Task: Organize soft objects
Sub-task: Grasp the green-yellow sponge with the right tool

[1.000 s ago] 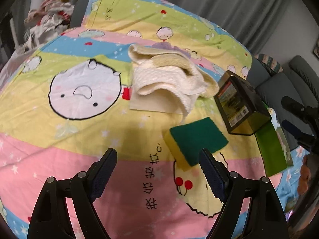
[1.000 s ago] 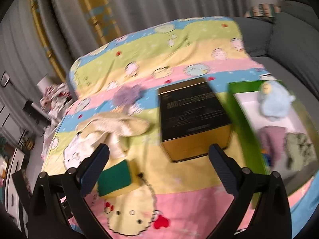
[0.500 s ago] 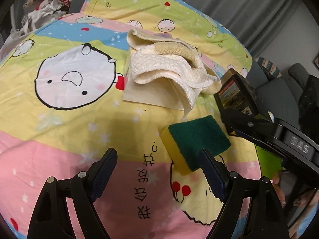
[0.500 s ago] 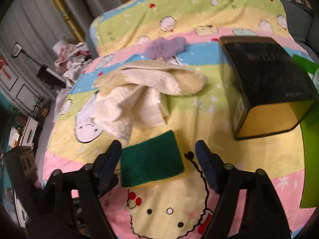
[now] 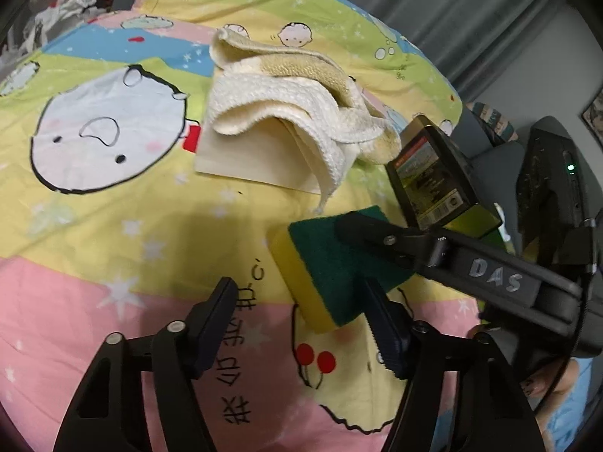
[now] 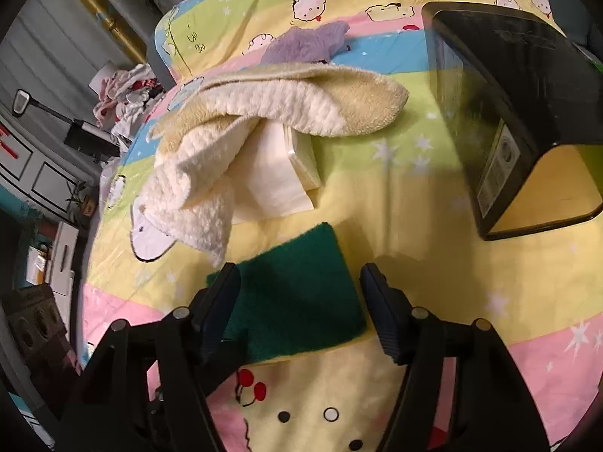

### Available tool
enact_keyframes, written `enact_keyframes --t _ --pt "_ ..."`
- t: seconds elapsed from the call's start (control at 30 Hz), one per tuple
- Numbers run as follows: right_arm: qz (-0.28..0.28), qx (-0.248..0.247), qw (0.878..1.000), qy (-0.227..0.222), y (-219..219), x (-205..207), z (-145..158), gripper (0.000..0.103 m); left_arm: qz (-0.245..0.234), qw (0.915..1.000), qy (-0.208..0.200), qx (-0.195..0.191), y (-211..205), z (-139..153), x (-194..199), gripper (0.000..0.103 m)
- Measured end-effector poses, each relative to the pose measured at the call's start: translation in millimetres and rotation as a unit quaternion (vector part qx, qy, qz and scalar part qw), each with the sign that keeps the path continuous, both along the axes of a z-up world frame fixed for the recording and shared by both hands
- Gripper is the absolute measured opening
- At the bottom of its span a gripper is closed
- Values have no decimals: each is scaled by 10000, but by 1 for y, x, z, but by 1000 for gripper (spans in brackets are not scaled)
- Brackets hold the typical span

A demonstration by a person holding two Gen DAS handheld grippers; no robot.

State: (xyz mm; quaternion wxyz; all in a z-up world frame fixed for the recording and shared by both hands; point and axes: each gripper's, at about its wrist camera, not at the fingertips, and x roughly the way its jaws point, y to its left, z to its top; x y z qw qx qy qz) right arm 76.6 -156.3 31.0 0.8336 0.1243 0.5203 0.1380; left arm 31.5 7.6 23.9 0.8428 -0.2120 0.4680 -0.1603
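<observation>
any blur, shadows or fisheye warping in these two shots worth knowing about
Left wrist view: mostly sharp, slight smear on the bedsheet print near the edges; a soft shadow falls left of the sponge; black vignette in the corners. Right wrist view: sharp; the right gripper shades the sponge's near end; the black box bulges from fisheye distortion, with faint sheen on its top.

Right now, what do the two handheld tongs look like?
Both are matte black plastic. The left tongs have dark navy ribbed pads and silver pivot screws; the right tongs look the same. In the left view, the right unit's body carries silver "DAS" lettering and a small green light.
</observation>
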Motion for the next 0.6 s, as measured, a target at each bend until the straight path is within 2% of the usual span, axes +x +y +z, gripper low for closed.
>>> enact_keyframes --t 0.13,0.27,0.6 --pt "17 68 10000 12 -1 0 -2 63 -121 9996 -2 -244 -1 1 1 48" --pt "140 221 9997 25 2 -1 0 53 -170 9994 9 -301 -2 5 -3 47" --pt "319 388 9979 -409 17 -19 29 53 -64 9983 -575 79 5 37 -23 48"
